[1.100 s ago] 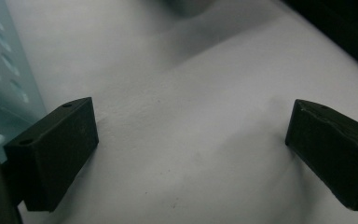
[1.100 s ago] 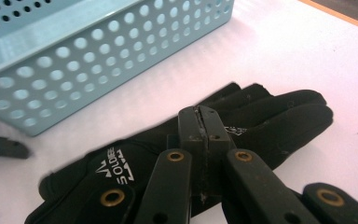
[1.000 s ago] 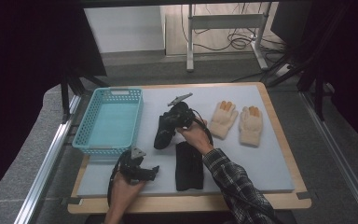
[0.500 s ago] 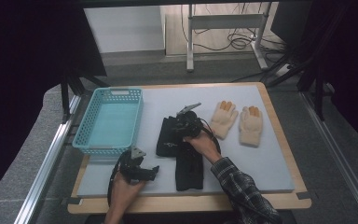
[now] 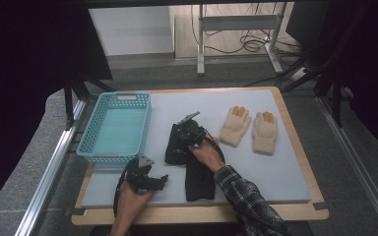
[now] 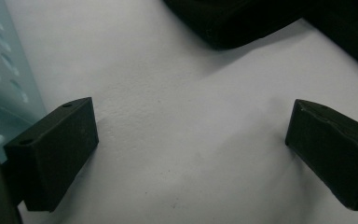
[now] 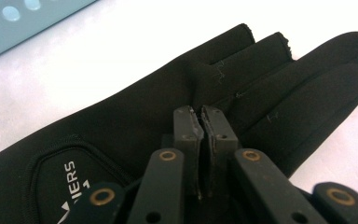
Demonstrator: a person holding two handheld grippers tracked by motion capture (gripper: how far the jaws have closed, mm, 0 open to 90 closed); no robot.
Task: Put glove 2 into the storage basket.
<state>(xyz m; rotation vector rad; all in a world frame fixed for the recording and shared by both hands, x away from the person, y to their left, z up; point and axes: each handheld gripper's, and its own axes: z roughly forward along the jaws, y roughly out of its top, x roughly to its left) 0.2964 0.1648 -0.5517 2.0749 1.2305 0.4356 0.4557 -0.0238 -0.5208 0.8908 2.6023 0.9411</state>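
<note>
Two black gloves lie mid-mat: one [image 5: 177, 147] flat, fingers pointing away from me, the other [image 5: 199, 179] closer to me. My right gripper [image 5: 189, 132] sits low over the farther glove [image 7: 121, 121]. In the right gripper view its jaws [image 7: 200, 112] have just been closing and stand together at the base of the glove's fingers, pinching a ridge of its fabric. My left gripper [image 5: 158, 182] rests on the mat at the front left. In the left gripper view it [image 6: 191, 140] is open with bare mat between the jaws and a black glove [image 6: 242, 18] beyond.
A teal basket [image 5: 115, 93] stands at the mat's left side, close to the left gripper. Two beige gloves [image 5: 235, 125] [image 5: 265, 132] lie palm-down at the right. The grey mat [image 5: 275, 172] covers a wooden board; a metal frame rail runs along the left.
A second ago the right gripper held the black glove bunched above the mat. The glove now lies spread flat, and the gripper has come down onto it. The left gripper has not moved.
</note>
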